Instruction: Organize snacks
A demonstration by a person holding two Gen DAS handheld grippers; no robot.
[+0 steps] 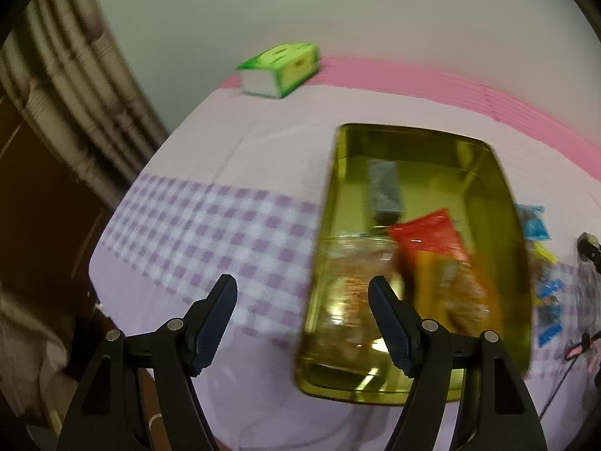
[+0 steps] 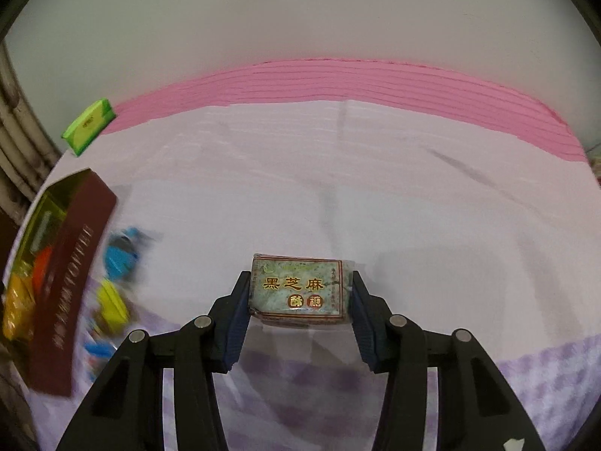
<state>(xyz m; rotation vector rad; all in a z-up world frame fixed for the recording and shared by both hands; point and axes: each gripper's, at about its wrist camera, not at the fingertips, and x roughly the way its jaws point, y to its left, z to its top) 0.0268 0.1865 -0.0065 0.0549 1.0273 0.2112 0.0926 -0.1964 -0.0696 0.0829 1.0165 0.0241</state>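
Blur smears the snacks in the gold tin, leaving only a red packet and an orange one readable, while the left gripper hangs over the tin's left wall, jaws wide apart on nothing. Over on the right, the right gripper has its jaws clamped on a green sesame candy packet above the checked cloth. Loose blue and yellow sweets beside the tin are streaked and hard to make out.

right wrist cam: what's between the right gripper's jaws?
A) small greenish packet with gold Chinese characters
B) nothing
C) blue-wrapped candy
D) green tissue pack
A: the small greenish packet with gold characters sits clamped between both pads of the right gripper, clear of the lilac tablecloth.
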